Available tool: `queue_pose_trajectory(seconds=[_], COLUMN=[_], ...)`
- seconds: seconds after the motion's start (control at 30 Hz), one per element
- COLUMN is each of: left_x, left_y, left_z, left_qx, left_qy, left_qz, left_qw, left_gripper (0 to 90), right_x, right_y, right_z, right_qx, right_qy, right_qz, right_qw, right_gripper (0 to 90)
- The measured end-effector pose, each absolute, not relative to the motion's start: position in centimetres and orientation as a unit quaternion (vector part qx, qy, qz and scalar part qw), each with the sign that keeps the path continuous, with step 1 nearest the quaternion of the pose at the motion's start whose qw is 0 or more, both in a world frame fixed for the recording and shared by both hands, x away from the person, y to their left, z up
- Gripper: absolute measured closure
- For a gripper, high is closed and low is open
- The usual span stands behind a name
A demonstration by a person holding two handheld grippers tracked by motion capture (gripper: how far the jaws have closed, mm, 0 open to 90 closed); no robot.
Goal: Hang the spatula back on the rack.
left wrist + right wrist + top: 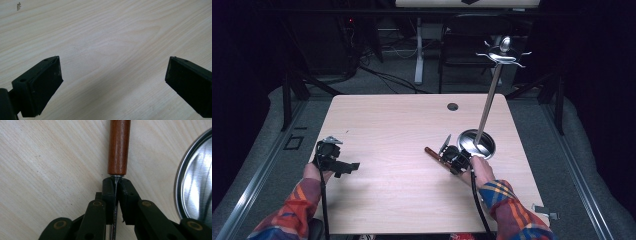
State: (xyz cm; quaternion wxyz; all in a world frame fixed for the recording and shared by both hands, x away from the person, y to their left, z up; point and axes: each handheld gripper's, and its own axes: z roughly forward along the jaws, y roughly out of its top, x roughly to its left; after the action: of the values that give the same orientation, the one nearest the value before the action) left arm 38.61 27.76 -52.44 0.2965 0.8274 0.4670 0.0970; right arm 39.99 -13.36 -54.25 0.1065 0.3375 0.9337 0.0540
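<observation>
Steel bowl-shaped base (476,143) sits right of centre in the high view, on the pale wooden counter (402,125), and a thin metal pole (488,100) rises out of it to a ring of hooks (504,55) in the upper right of the frame. Whether anything else lies in the base cannot be told.

The right gripper view brings out what the high view leaves small: the right tongs (116,185) are clenched on the thin metal shank of a tool (119,147), just below its reddish-brown wooden handle, which runs up to the top edge of the frame over the counter. The shiny rim of the base curves along the right edge there. In the high view the right tongs (451,156) lie just left of the base, with the handle poking out toward the left.

The left gripper view shows bare wood grain between two black pads; the left tongs (112,75) are spread wide and hold nothing. In the high view the left tongs (343,166) sit at the lower left, well apart from the tool.
</observation>
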Motion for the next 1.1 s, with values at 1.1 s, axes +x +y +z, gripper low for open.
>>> queue_pose_trajectory(seconds=[1.1], left_x=[38.6], left_y=[28.0], left_z=[-52.3], left_qx=[0.825], left_qy=[0.467], left_qz=[0.104], left_qw=[0.299], left_gripper=[1.0], right_x=[37.3], right_y=[-16.3], right_z=[-49.5], right_qx=[0.333], right_qy=[0.92], right_qz=[0.16], right_qw=[0.13], right_gripper=[84.5])
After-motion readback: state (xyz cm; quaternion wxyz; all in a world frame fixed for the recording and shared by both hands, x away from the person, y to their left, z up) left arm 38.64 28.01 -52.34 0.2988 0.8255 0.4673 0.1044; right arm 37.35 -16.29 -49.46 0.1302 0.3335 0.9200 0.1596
